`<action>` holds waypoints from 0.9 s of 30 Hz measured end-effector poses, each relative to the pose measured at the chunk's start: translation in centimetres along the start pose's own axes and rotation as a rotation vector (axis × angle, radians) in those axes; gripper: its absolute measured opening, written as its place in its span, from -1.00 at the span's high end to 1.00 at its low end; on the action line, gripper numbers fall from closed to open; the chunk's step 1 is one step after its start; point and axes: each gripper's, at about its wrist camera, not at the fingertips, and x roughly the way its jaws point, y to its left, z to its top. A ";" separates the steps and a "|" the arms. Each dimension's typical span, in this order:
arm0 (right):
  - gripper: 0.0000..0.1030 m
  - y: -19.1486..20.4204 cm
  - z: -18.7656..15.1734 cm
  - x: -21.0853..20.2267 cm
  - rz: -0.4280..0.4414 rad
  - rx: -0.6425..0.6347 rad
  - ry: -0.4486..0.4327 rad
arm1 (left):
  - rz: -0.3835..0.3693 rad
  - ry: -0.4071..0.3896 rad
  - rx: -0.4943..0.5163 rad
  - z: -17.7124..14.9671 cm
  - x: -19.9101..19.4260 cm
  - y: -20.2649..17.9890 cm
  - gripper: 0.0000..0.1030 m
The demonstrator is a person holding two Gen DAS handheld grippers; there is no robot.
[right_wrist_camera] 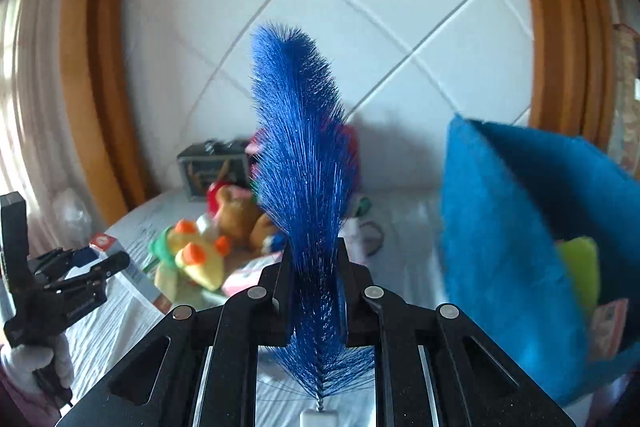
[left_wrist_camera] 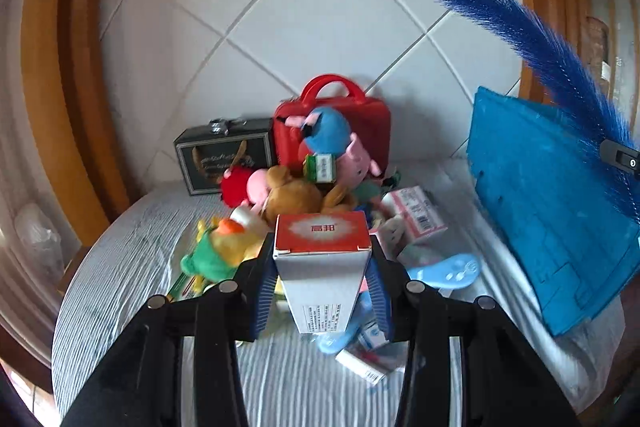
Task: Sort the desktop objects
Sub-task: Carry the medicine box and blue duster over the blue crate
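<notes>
Two grippers are each clamped on something above the striped tablecloth [left_wrist_camera: 132,267] — the left gripper [left_wrist_camera: 322,267] grips a white-and-red carton [left_wrist_camera: 322,247], while the right gripper [right_wrist_camera: 314,287] pinches a blue bristle brush [right_wrist_camera: 300,147]. Beyond them lies a heap of plush toys [left_wrist_camera: 288,191]; farther back stands a red case [left_wrist_camera: 360,131], and a blue felt bin [right_wrist_camera: 500,247] stands right.

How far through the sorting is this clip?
Early. The blue bin already holds a few items. In hand: left tongs grip a red-and-white box, right tongs a blue brush. Plush toys and small boxes remain on the table.
</notes>
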 end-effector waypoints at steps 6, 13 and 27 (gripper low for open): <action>0.71 -7.4 4.7 -2.0 -0.109 0.016 -0.072 | -0.090 -0.126 0.048 7.0 -0.3 -8.9 0.21; 0.71 -17.9 8.5 -2.9 -0.217 0.063 -0.081 | -0.251 -0.231 0.086 15.2 -0.5 -21.2 0.21; 0.70 -34.7 7.3 -0.6 -0.329 0.186 0.080 | -0.420 -0.117 0.181 22.9 5.4 -41.4 0.21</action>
